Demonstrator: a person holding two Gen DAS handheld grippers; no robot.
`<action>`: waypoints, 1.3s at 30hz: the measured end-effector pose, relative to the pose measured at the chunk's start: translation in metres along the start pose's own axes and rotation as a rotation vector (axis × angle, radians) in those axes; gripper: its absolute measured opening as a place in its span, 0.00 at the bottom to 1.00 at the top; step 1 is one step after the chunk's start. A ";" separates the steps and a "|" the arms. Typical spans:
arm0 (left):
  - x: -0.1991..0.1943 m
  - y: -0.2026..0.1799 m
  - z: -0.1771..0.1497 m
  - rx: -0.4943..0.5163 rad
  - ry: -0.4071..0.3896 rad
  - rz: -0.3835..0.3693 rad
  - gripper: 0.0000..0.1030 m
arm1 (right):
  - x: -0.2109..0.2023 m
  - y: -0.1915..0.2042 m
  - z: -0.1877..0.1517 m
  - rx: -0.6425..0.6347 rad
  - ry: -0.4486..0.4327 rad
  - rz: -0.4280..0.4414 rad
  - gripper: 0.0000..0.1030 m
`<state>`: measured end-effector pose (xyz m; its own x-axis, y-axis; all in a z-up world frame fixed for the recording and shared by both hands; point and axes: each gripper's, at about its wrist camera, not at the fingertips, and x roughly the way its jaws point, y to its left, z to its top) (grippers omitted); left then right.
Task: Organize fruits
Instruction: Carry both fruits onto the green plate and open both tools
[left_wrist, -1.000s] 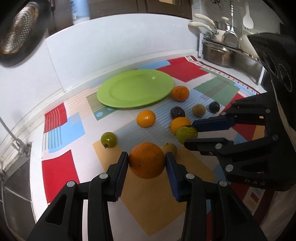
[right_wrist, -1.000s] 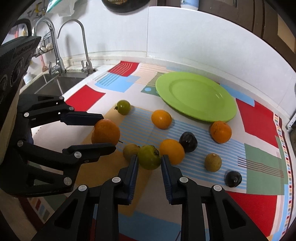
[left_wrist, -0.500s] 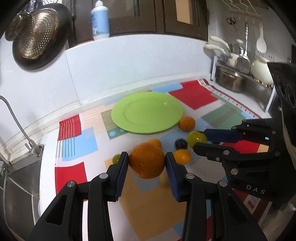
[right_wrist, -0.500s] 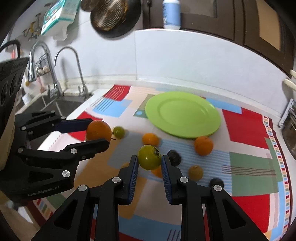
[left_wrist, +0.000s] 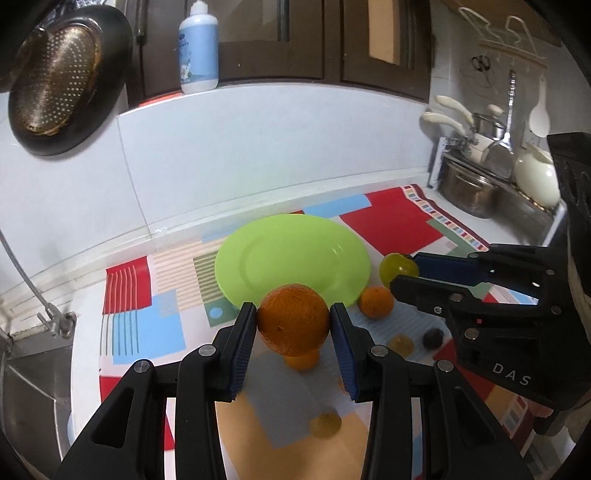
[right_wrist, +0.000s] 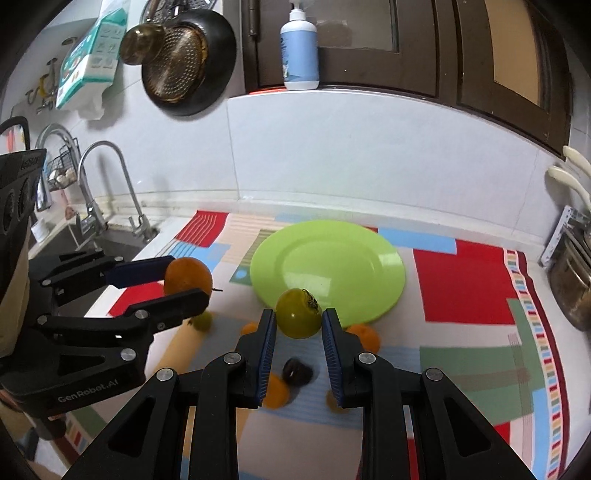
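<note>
My left gripper (left_wrist: 293, 325) is shut on a large orange (left_wrist: 293, 323) and holds it high above the mat, in front of the green plate (left_wrist: 291, 258). My right gripper (right_wrist: 299, 314) is shut on a green-yellow fruit (right_wrist: 298, 313), also lifted, just short of the plate (right_wrist: 328, 266). Each gripper shows in the other's view: the right one (left_wrist: 404, 275) with its green fruit (left_wrist: 398, 266) at the right, the left one (right_wrist: 181, 284) with the orange (right_wrist: 188, 276) at the left. Several small fruits stay on the mat: an orange (left_wrist: 376, 302), a dark one (left_wrist: 433, 338), a brownish one (left_wrist: 400, 344).
A colourful patterned mat (right_wrist: 472, 288) covers the counter. A sink with taps (right_wrist: 92, 221) lies to the left. Pots and a utensil rack (left_wrist: 476, 184) stand at the right. A white tiled wall runs behind the plate, with a strainer pan (right_wrist: 181, 62) hanging and a bottle (right_wrist: 299, 51) on the ledge.
Both grippers have risen from the mat with their fruits and moved forward toward the plate. The loose fruits stay on the mat below.
</note>
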<state>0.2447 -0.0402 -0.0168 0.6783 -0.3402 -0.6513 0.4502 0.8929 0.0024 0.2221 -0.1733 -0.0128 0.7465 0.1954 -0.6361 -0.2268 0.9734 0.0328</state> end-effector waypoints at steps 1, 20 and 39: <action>0.005 0.001 0.004 -0.004 0.005 -0.001 0.39 | 0.004 -0.003 0.004 -0.002 0.003 -0.003 0.26; 0.098 0.037 0.062 -0.056 0.107 0.001 0.39 | 0.095 -0.036 0.062 -0.046 0.120 -0.002 0.26; 0.186 0.047 0.072 -0.065 0.235 0.001 0.39 | 0.182 -0.074 0.069 -0.015 0.262 0.020 0.26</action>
<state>0.4340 -0.0823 -0.0827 0.5217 -0.2680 -0.8100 0.4059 0.9130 -0.0406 0.4175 -0.2020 -0.0779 0.5550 0.1753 -0.8132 -0.2505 0.9674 0.0377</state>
